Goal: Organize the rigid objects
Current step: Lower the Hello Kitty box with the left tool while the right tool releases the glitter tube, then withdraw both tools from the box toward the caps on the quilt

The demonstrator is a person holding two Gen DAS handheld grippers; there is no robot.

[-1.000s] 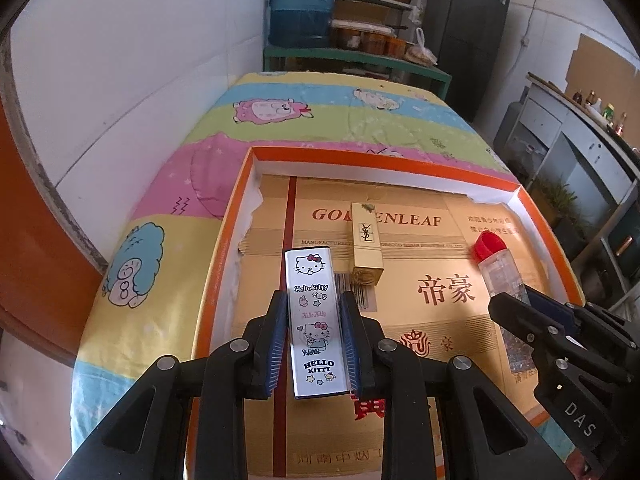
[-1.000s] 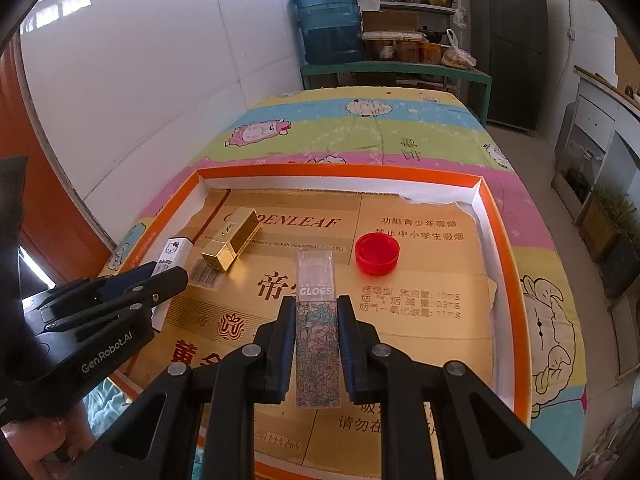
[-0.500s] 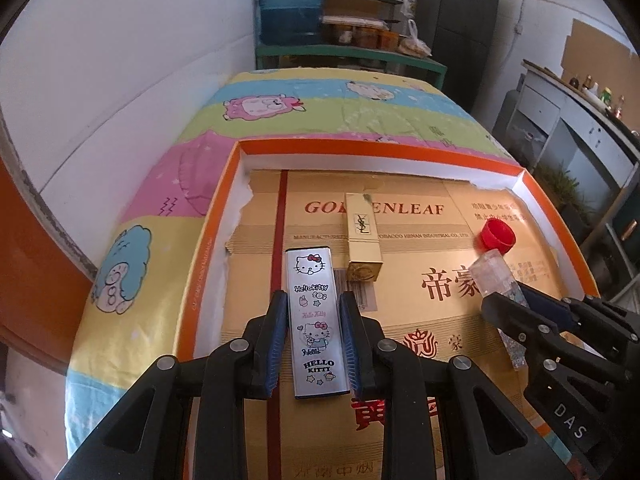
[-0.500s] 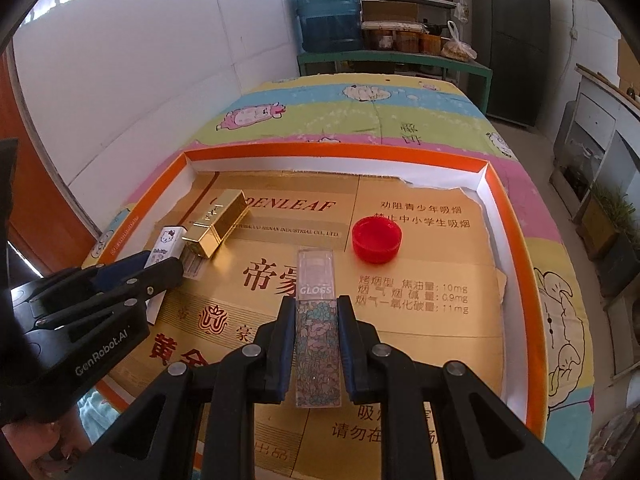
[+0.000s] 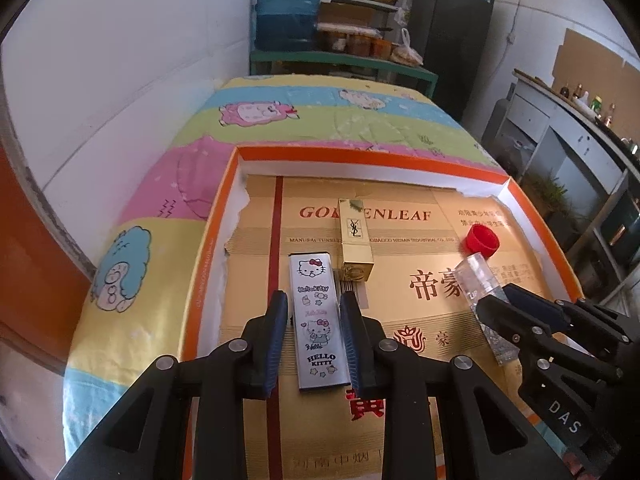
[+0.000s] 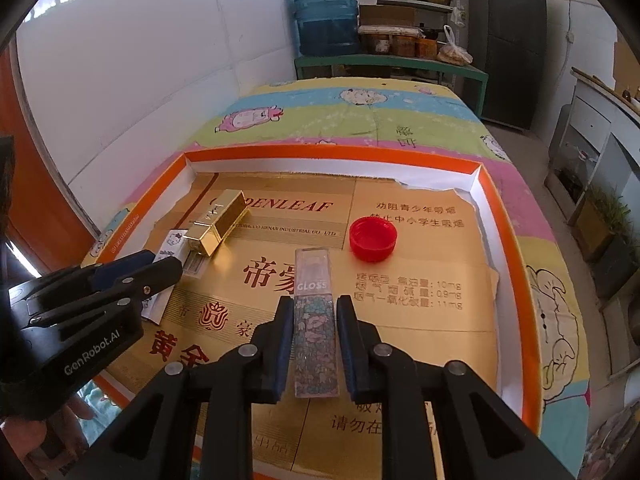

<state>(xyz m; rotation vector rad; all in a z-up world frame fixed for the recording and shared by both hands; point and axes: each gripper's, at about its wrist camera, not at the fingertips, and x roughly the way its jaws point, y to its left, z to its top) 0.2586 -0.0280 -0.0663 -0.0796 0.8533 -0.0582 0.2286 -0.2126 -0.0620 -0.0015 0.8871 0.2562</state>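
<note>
Left wrist view, left to right: the left tongs (image 5: 314,340) stand narrowly parted around the Hello Kitty box (image 5: 318,320), lower centre, not pressing it; a gold box (image 5: 355,250) lies just beyond. Right wrist view: the right tongs (image 6: 314,344), lower centre, are opening around the gloss tube (image 6: 314,320); a red cap (image 6: 373,239) sits centre right in the orange tray (image 6: 516,264).

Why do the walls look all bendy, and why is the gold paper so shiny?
Left wrist view: the fisheye lens bows the white wall and blackens the corners. Right wrist view: the gold cardboard gleams where daylight hits, the gold box mirrors it brightly, and the edges turn soft.
</note>
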